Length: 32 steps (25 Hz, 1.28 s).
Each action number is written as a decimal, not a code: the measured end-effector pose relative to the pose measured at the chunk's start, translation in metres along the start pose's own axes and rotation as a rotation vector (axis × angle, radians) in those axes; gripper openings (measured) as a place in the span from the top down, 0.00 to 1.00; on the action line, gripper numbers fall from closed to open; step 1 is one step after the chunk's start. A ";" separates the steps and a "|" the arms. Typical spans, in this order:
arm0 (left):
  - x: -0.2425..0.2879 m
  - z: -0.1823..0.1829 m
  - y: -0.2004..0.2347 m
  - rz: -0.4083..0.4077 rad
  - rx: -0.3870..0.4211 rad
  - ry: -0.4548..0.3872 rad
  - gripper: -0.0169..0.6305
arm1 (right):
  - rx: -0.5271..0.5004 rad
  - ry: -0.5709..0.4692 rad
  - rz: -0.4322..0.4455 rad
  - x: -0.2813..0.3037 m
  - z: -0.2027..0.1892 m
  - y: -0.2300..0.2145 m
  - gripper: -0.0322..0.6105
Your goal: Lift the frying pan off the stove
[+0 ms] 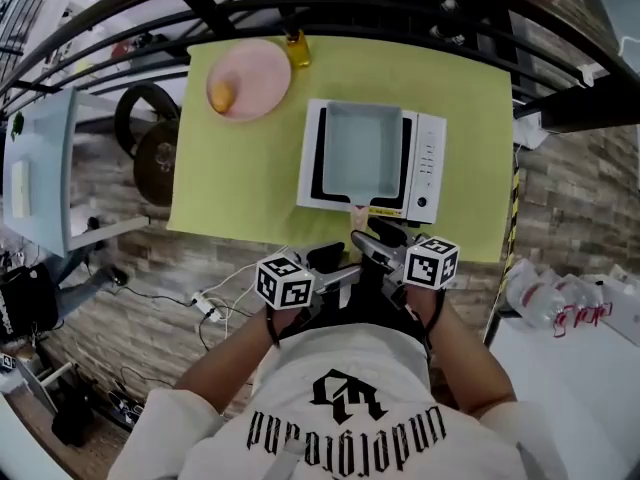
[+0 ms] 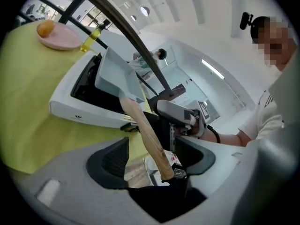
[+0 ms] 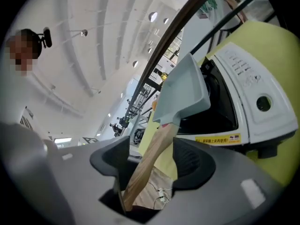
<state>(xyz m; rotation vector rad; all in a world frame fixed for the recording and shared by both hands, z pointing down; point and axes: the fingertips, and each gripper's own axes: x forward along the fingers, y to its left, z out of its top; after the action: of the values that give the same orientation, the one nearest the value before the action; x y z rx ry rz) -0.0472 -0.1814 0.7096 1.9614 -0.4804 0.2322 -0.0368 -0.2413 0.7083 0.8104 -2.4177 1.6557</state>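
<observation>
A square pale-blue frying pan (image 1: 360,148) sits on a white stove (image 1: 425,168) on the yellow-green table (image 1: 240,188). Its wooden handle (image 1: 358,213) sticks out over the table's near edge toward me. Both grippers are at that handle, below the table edge. In the left gripper view the handle (image 2: 147,135) runs between the wide jaws of my left gripper (image 2: 152,158) with gaps on both sides. In the right gripper view the handle (image 3: 150,161) likewise passes between the spread jaws of my right gripper (image 3: 152,162). Neither pair of pads presses on it.
A pink plate (image 1: 250,78) with an orange fruit and a yellow oil bottle (image 1: 297,50) stand at the table's far left. Black metal bars arch over the table's far side. Weight plates (image 1: 150,138) and a white cabinet (image 1: 35,168) are at the left.
</observation>
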 end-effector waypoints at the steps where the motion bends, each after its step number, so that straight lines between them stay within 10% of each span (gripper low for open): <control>1: 0.004 -0.003 0.000 -0.018 -0.013 0.009 0.47 | 0.018 0.001 0.010 0.003 -0.001 -0.003 0.50; 11: 0.032 -0.016 -0.001 -0.153 -0.114 0.056 0.47 | 0.142 0.044 0.141 0.031 -0.010 -0.014 0.56; 16: 0.034 -0.018 -0.003 -0.184 -0.128 0.047 0.72 | 0.160 0.064 0.200 0.037 -0.012 -0.012 0.65; 32: 0.011 -0.010 -0.028 -0.224 -0.082 0.010 0.73 | 0.172 0.017 0.260 0.030 -0.005 0.028 0.70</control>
<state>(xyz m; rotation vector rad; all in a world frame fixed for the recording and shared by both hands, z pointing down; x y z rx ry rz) -0.0245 -0.1645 0.6945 1.9144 -0.2562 0.0790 -0.0766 -0.2405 0.6979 0.5144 -2.4840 1.9754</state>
